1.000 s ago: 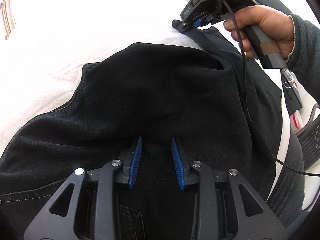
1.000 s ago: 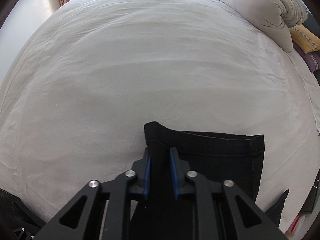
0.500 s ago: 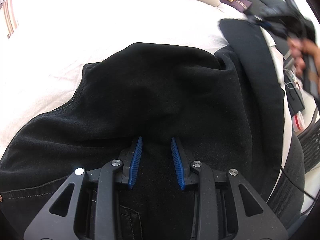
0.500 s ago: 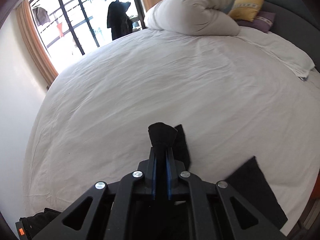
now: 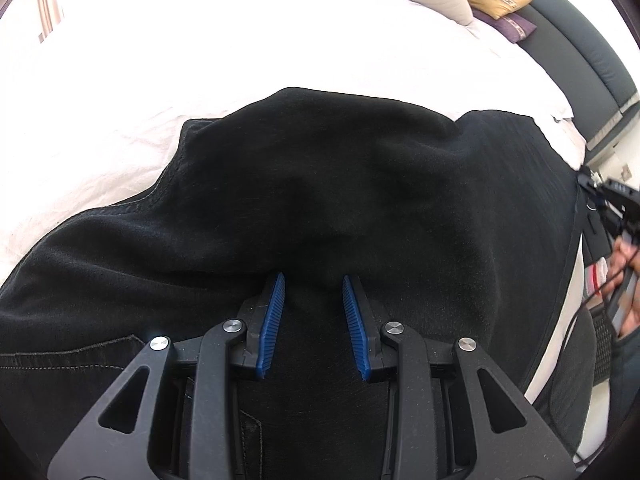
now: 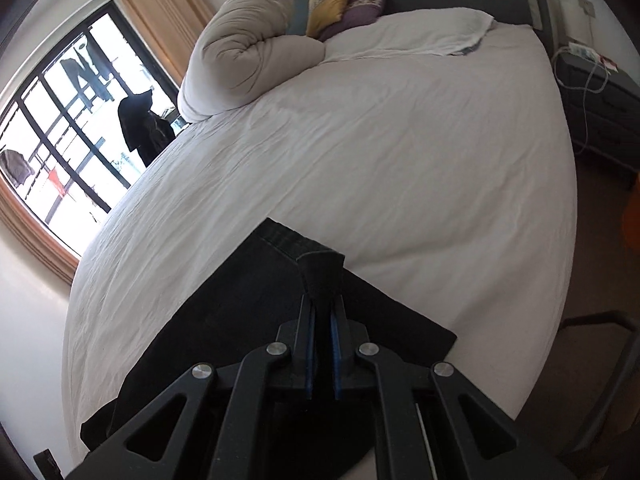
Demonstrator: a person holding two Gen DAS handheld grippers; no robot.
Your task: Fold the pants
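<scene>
The black pants [image 5: 320, 200] sprawl on the white bed [image 6: 360, 160], limp and heavy (likely denim). The right gripper [image 6: 321, 312] pinches a leg hem tight; the left gripper [image 5: 312, 292], jaws parted, presses the seat, gripping nothing. Seams offer the firmest hold.

a home bedroom: white bed [image 6: 400, 168], pillows [image 6: 248, 52], curtained window [image 6: 68, 120].

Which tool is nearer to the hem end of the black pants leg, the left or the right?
Right. The right tool is shut on the hem end of the black pants. The left tool is open over the pants' wide middle part, away from that hem.
</scene>
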